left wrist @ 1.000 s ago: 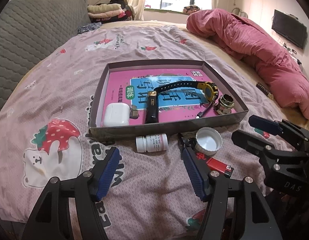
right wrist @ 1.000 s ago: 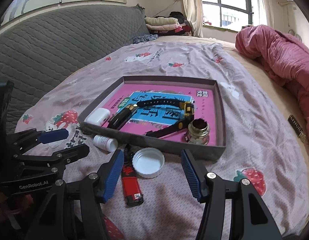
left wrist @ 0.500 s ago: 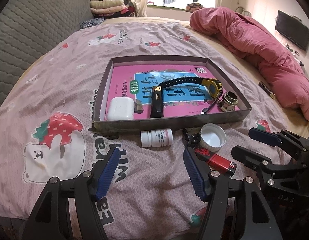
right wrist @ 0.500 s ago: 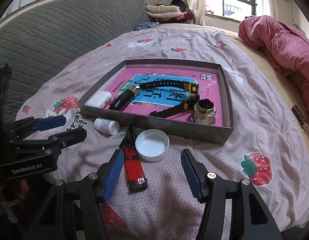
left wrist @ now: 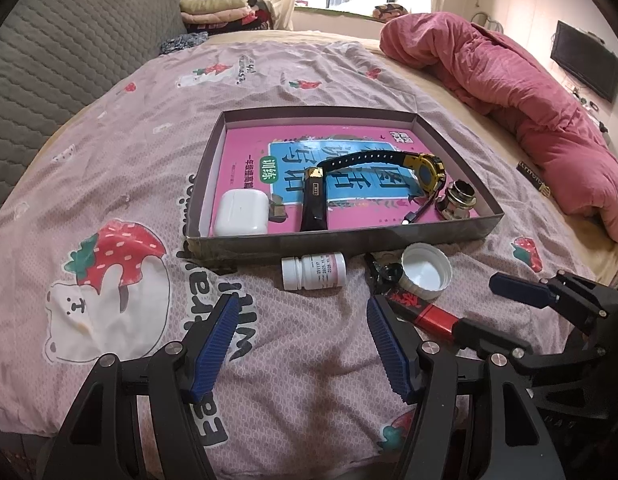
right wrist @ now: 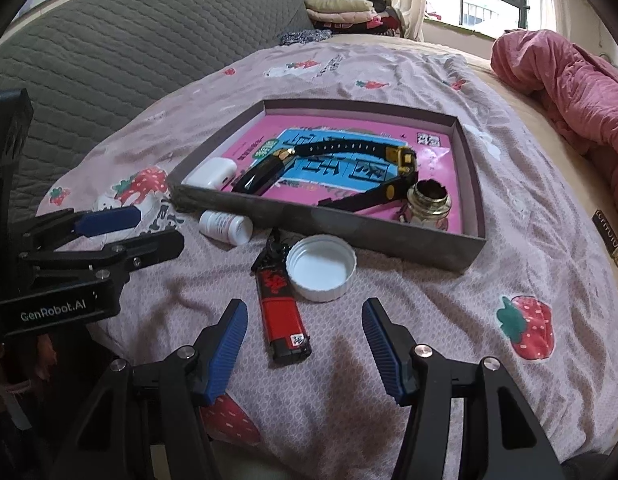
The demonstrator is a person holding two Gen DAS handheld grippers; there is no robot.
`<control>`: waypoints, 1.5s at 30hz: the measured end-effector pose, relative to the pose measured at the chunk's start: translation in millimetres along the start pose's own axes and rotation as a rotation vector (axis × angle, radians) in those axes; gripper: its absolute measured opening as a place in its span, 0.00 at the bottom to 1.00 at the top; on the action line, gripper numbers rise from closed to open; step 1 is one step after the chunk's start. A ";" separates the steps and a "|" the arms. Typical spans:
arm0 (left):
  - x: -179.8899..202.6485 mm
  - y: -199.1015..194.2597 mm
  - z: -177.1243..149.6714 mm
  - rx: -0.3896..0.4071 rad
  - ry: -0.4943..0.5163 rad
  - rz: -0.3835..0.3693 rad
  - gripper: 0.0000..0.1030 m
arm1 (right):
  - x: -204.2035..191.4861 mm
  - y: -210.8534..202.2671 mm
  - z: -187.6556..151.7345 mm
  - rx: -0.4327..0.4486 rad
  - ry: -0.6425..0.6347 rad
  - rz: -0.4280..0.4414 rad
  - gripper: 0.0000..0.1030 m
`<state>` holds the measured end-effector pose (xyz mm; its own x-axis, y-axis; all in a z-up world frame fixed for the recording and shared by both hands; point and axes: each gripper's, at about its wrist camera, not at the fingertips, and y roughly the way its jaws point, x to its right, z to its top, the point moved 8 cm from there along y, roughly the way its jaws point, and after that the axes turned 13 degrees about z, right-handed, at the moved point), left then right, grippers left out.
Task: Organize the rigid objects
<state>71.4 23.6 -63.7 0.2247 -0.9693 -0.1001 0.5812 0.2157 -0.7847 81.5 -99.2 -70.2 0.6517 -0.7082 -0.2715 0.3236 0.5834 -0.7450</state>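
Observation:
A shallow grey box (left wrist: 349,238) (right wrist: 373,226) on the bed holds a pink book, a white earbud case (left wrist: 241,214), a black lighter (left wrist: 315,204), a black-and-gold watch (left wrist: 423,170) and a metal fitting (left wrist: 461,200). In front of the box lie a white pill bottle (left wrist: 313,271) (right wrist: 225,227), a white cap (left wrist: 425,272) (right wrist: 321,267) and a red lighter (left wrist: 423,312) (right wrist: 281,306). My left gripper (left wrist: 305,344) is open, just short of the bottle. My right gripper (right wrist: 305,344) is open, with the red lighter's near end between its fingers.
A crumpled pink duvet (left wrist: 509,92) lies along the right side of the bed. A grey quilted headboard (right wrist: 109,60) stands at the left. A small dark label strip (right wrist: 607,236) lies on the sheet at the right. Folded clothes sit by the window.
Both grippers have moved forward and lower toward the loose items in front of the box. Both stay open. Nothing on the bed has moved.

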 end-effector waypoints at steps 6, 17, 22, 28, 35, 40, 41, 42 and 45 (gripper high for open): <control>-1.1 4.4 -2.7 -0.009 -0.002 -0.003 0.66 | -4.3 7.6 -3.6 -0.023 -0.015 0.014 0.57; -0.4 18.1 -9.0 -0.041 -0.013 -0.015 0.66 | -3.9 21.1 -4.9 -0.054 -0.011 0.042 0.57; -0.4 21.1 -10.6 -0.051 -0.018 -0.019 0.66 | -2.6 24.8 -5.5 -0.065 0.005 0.062 0.57; 0.4 24.5 -12.1 -0.059 -0.016 -0.017 0.66 | 5.2 31.9 -6.5 -0.083 0.047 0.090 0.57; 0.5 26.8 -13.1 -0.064 -0.018 -0.014 0.66 | 4.5 36.6 -6.6 -0.090 0.049 0.118 0.57; 1.0 28.4 -12.1 -0.059 -0.012 -0.005 0.66 | -3.2 40.8 -7.0 -0.103 0.021 0.134 0.54; 1.2 29.3 -11.5 -0.061 -0.013 -0.005 0.66 | -4.6 41.8 -6.9 -0.106 0.014 0.136 0.53; 1.6 30.1 -10.8 -0.061 -0.014 -0.007 0.66 | -6.2 42.7 -6.9 -0.109 0.007 0.138 0.53; 2.9 34.3 -7.4 -0.064 -0.022 -0.011 0.66 | -10.5 45.6 -7.4 -0.119 -0.015 0.139 0.48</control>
<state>86.2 27.3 -95.4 0.2358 -0.9687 -0.0780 0.5329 0.1960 -0.8232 84.4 -68.1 -105.8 0.6951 -0.6174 -0.3684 0.1470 0.6237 -0.7677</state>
